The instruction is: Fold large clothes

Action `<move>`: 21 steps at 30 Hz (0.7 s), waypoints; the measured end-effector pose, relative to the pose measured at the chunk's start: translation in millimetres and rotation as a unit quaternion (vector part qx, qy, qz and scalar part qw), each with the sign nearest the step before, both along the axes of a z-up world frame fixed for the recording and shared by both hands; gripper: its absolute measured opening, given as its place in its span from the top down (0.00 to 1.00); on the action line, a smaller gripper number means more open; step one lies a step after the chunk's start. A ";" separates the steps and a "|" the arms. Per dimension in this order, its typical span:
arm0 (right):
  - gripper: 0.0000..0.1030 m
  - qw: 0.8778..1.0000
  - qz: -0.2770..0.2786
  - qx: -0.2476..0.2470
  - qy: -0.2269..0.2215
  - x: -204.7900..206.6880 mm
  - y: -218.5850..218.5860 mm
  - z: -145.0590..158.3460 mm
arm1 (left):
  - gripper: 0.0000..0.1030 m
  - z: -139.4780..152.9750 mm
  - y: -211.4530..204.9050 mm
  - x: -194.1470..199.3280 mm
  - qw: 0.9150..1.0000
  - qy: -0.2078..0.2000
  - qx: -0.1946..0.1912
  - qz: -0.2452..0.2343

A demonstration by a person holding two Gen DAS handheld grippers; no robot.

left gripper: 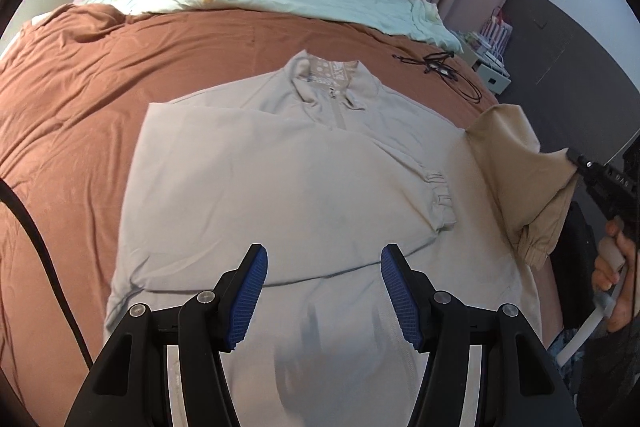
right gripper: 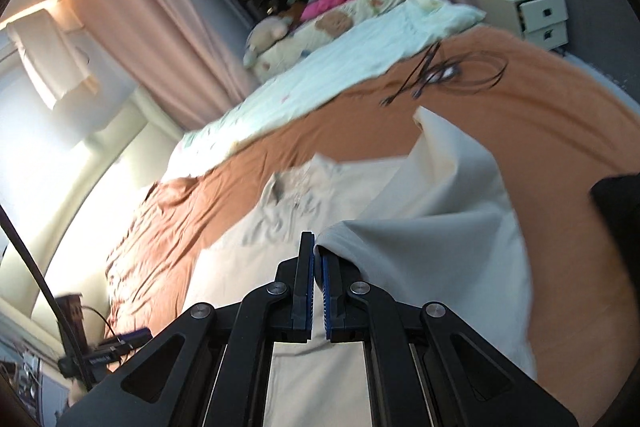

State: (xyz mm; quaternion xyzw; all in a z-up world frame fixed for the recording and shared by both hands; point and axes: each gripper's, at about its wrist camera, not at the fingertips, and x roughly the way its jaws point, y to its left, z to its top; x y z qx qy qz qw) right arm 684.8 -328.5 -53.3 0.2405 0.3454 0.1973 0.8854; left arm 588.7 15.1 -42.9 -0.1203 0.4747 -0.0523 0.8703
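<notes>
Beige jacket sleeve clamped in right gripper jaws, apparently lifted, left gripper jaws apart

Beige jacket flat on bed (one sleeve lifted).

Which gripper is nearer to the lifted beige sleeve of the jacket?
Right. The right gripper is clamped on the lifted beige sleeve; the left gripper hovers open over the jacket body, apart from it.

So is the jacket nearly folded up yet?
About halfway, I'd guess. One sleeve already lies folded across the front of the beige jacket on the brown bedspread. The right tool is shut on the other sleeve, lifted off the bed. The left tool is open and empty. Left to do: lay that sleeve across, then fold the body up.
</notes>
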 end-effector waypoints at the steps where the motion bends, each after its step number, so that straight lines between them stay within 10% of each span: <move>1: 1.00 1.000 0.005 0.003 0.011 2.7 5.9 -7.6 | 0.41 0.4 2.0 -2.3 1.000 0.001 0.001 0.003; 9: 0.96 0.988 0.033 0.067 0.132 11.8 23.1 -73.5 | 0.41 3.3 9.4 -18.6 1.000 0.003 0.007 0.011; 11: 0.77 0.985 0.037 0.075 0.151 9.7 17.4 -85.1 | 0.40 1.6 8.6 -20.8 1.000 0.005 0.011 0.010; 13: 0.37 0.985 0.036 0.088 0.146 6.1 4.9 -87.6 | 0.40 0.2 8.2 -22.8 1.000 0.007 0.012 0.008; 21: 0.36 0.988 0.001 0.070 0.135 -43.7 -67.0 -84.2 | 0.40 -15.3 4.2 -26.8 1.000 0.017 0.006 0.007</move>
